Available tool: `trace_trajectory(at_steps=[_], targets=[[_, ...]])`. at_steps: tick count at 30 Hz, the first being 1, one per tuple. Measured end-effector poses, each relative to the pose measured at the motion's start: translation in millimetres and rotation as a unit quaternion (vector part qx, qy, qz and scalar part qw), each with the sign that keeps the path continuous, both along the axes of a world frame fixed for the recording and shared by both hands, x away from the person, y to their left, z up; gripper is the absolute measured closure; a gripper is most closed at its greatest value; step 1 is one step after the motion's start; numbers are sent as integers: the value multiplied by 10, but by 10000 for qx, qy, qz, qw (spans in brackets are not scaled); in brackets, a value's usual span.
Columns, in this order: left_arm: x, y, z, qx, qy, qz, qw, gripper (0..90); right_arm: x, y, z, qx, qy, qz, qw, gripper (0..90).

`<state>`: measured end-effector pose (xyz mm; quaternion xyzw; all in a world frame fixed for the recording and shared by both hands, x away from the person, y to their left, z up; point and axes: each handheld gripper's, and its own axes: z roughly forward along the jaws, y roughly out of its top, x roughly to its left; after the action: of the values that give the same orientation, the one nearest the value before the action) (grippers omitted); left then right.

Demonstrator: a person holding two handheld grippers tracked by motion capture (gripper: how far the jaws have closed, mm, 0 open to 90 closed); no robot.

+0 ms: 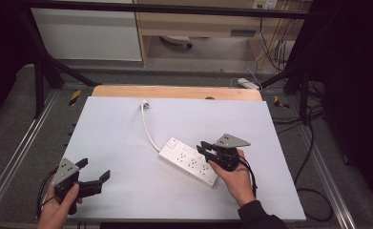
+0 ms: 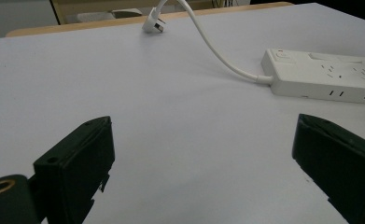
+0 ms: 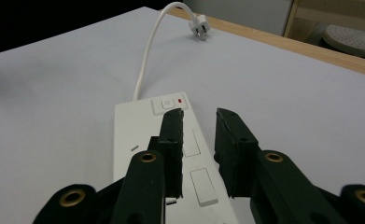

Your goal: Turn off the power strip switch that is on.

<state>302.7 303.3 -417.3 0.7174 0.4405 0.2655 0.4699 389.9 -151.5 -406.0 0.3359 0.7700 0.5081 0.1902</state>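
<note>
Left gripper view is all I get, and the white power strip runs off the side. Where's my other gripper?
Observer: The right gripper is over the power strip, pointing along it toward the switch.
Operator: Is it grabbing anything?
Observer: No. In the right gripper view its jaws stand a little apart, with nothing pinched between them.
Operator: Does the strip hang off the table?
Observer: No. All of it lies on the table, with its near end by the right hand.
</note>
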Motion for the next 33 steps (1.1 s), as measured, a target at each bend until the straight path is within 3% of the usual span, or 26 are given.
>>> trace_trajectory(at_steps=[10, 33], targets=[[-1, -7, -1, -12, 12, -24, 10000, 57, 3, 21, -76, -129, 34, 26, 9999, 831], [-2, -12, -2, 33, 2, -36, 10000, 57, 25, -26, -162, -193, 239, -23, 9995, 900]])
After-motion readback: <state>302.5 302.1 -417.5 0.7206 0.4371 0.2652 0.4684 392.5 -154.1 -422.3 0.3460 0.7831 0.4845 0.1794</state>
